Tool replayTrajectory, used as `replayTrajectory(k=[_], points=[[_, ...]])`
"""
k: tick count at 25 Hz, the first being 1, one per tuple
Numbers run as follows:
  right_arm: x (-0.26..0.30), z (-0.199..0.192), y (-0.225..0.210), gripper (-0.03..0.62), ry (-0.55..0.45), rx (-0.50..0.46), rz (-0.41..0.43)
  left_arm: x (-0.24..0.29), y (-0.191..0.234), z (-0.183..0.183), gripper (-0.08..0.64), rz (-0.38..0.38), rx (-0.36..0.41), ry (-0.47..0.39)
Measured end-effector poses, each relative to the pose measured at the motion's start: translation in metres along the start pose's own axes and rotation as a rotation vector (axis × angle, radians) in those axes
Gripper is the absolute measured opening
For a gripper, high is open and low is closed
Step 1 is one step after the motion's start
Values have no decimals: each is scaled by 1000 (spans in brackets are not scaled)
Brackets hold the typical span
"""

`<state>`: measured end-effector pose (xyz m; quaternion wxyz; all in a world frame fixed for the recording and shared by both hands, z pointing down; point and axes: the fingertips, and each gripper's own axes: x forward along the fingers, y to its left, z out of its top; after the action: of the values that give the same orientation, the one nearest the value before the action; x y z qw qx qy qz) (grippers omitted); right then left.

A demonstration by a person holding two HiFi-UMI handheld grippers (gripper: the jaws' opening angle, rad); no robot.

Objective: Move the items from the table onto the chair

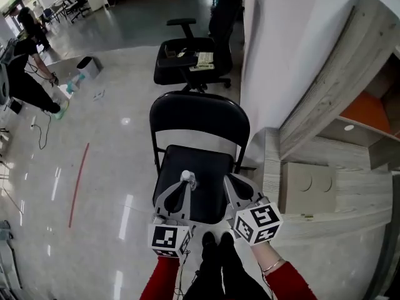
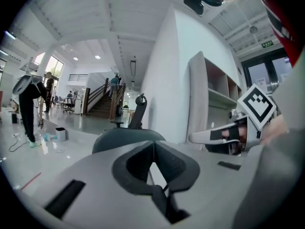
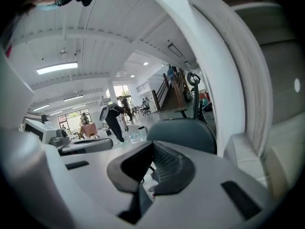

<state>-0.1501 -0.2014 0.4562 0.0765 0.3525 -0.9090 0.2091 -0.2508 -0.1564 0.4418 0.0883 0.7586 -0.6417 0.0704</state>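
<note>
The black folding chair (image 1: 190, 167) stands right in front of me, its seat under both grippers. My left gripper (image 1: 184, 183) hovers over the seat with its jaws together, and nothing shows between them in the left gripper view (image 2: 153, 149). A small white item (image 1: 187, 177) sits at its tip on the seat; I cannot tell whether they touch. My right gripper (image 1: 229, 181) is beside it over the seat's right part, jaws shut (image 3: 151, 151). A small white scrap (image 3: 150, 186) shows low in the gap behind its pads; whether it is gripped is unclear.
A pale wooden shelf unit (image 1: 331, 136) stands along the wall at the right, with a beige box (image 1: 309, 187) on its low ledge. A black office chair (image 1: 187, 58) with things on its seat is behind the folding chair. People stand far off at the left (image 1: 28, 74).
</note>
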Motion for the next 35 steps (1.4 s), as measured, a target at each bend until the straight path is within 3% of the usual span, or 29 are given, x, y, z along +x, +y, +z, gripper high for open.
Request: replayTrajectory(k=[5,9,31,35], points=[[-31,39,10,12,-60,-73,13,-9,-18,52,11,-28,7,-70],[-59,53,17,11,-91,-112,9,-28,-30,67,9,-44,3,-82],[-69,49,46,12,-86,-162,62,-55,-24,55,9,13,62,-21],[-91,53,28,12,-105,-142,1,-40,-45,54,9,-52,54,-6]])
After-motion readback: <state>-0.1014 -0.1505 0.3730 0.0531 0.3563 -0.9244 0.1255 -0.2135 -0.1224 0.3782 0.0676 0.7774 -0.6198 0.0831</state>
